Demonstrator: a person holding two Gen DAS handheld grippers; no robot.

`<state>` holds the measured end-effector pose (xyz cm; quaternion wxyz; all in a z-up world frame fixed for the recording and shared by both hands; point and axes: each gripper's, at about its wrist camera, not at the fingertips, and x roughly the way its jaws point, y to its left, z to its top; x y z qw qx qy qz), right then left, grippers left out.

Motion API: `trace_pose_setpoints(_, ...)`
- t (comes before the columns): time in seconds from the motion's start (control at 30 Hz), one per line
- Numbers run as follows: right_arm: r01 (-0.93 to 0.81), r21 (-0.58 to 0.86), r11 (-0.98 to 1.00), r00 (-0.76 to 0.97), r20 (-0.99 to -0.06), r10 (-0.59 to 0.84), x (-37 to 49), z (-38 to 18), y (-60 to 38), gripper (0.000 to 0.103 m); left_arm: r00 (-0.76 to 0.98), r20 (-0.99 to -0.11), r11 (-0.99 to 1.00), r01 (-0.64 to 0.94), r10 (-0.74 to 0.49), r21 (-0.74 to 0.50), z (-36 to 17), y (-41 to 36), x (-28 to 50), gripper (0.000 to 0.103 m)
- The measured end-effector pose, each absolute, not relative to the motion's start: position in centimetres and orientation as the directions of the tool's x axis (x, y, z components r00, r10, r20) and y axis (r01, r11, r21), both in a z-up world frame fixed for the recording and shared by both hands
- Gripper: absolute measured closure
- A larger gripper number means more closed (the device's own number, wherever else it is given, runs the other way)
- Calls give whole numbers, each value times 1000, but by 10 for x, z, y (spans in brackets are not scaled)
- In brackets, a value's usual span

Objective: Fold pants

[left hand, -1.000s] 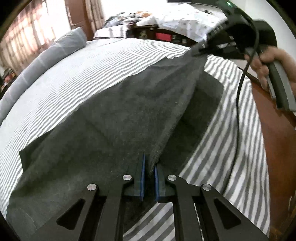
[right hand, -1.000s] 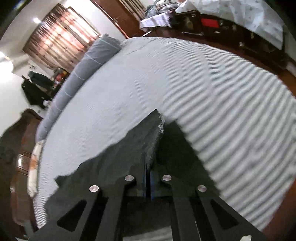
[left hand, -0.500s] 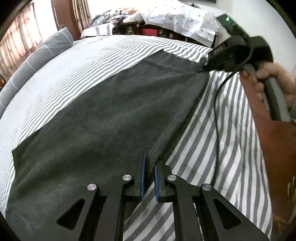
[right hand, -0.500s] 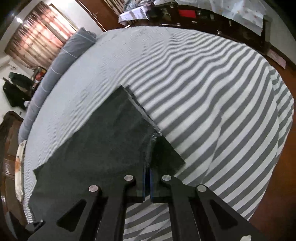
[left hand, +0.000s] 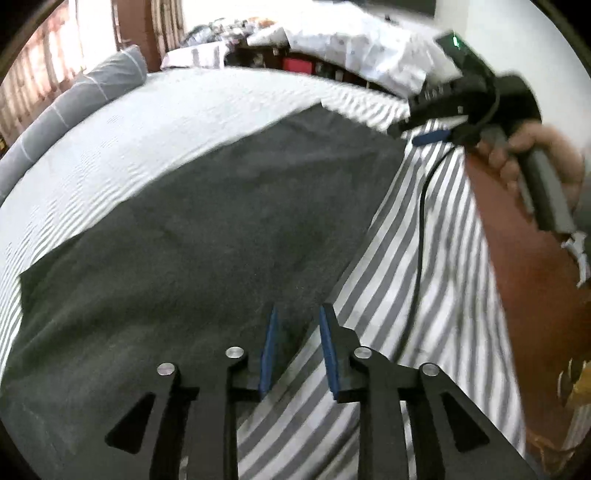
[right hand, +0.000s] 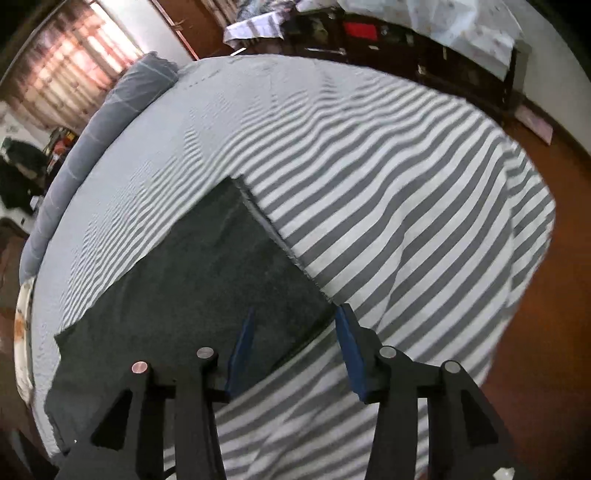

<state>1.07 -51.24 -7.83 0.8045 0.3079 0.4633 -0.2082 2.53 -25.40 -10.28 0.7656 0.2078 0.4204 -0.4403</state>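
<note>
Dark grey pants [left hand: 207, 229] lie flat on the grey-and-white striped bed [left hand: 424, 280], one layer folded over another. My left gripper [left hand: 297, 321] hovers over the pants' near edge; its jaws are opening and the cloth lies slack beneath them, no longer pinched. In the right wrist view the same pants [right hand: 207, 280] end in a corner under my right gripper [right hand: 295, 325], whose jaws are also opening with the corner lying loose between them. The right gripper [left hand: 436, 129], held by a hand [left hand: 535, 155], also shows at the pants' far corner in the left wrist view.
A long grey bolster [right hand: 110, 122] lines the far side of the bed. Dark furniture draped in a white patterned cloth [right hand: 461, 26] stands beyond the bed. Red-brown floor [right hand: 535, 350] borders the bed's right edge, and a black cable [left hand: 421, 221] hangs from the right gripper.
Both grippers went from shut on the pants' edge to parted, letting the cloth drop. The lifted layer has come down and now lies flat on the bed.
</note>
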Motion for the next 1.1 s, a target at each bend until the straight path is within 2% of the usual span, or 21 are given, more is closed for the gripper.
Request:
trace_pose_setpoints(0.17,560,315,767,530,-847,-39,16,-47,-483,60,315,-801,642,758,-509,-110,-85,-186,50,68)
trace_pose_setpoints(0.33,426,343,837,569,-821,47,48,-30,-428,60,417,-833,825,559,-364,-80,-94,-118,100,67)
trace_pose_setpoints(0.47,258,339,905,549,-822,152,98,-29,-357,60,395,-889,892,451,-230,-31,-121,-78,123,67)
trace_pose_setpoints(0.53,173,350,921,530,-821,212,124,-31,-323,60,389,-883,892,446,-261,-68,-128,-57,121,67)
trace_pose_setpoints(0.73,-39,348,937,457,-827,326,204,-39,-233,60,391,-879,880,471,-271,-62,-129,-39,105,67)
trace_pose_setpoints(0.87,-145,371,917,362,-843,398,260,-53,-180,60,362,-865,888,424,-347,-179,-122,-14,110,70)
trace_pose_setpoints(0.97,-206,349,914,286,-872,397,285,-69,-150,60,443,-846,919,374,-295,-125,-107,5,110,69)
trace_pose_setpoints(1.03,-247,337,908,221,-893,392,296,-85,-130,60,471,-833,934,329,-291,-140,-98,26,115,68)
trace_pose_setpoints(1.1,-282,340,897,172,-902,396,296,-96,-118,68,488,-834,955,260,-258,-143,-94,50,123,65)
